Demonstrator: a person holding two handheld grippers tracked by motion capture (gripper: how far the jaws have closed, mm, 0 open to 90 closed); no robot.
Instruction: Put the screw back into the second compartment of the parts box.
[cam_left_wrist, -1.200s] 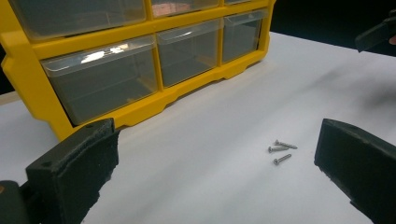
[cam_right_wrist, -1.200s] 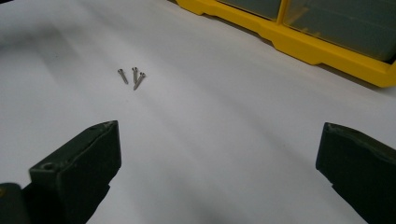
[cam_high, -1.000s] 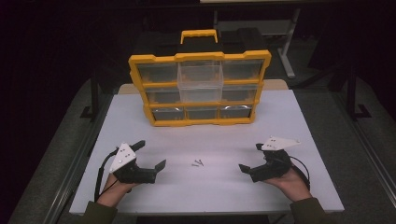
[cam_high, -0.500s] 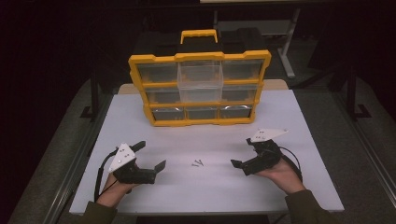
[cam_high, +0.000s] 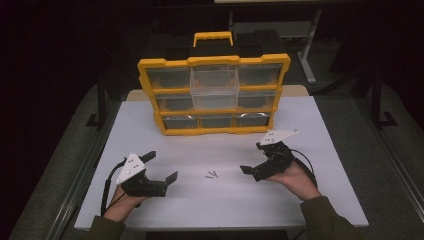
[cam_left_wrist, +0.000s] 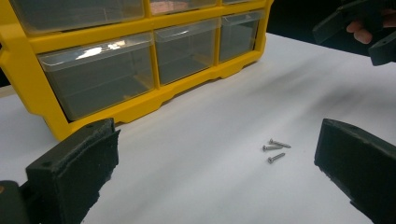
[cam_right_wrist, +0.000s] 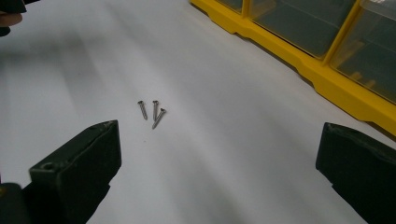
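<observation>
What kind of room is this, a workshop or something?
Probably a workshop or test lab, dimly lit. A yellow parts organizer with clear drawers stands on a plain white table, three loose screws lie in front of it, and a person holds an open left gripper and right gripper beside them.

Three screws lie on the white table between the left gripper's wide-apart jaws, near the yellow drawer box.

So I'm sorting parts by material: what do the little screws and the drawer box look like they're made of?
The three screws look like bare metal, likely steel: silvery grey with small glints. The drawer box looks like moulded plastic: an opaque, slightly glossy yellow frame with rounded edges, and clear drawers you can see through, with light reflecting off their fronts.
</observation>
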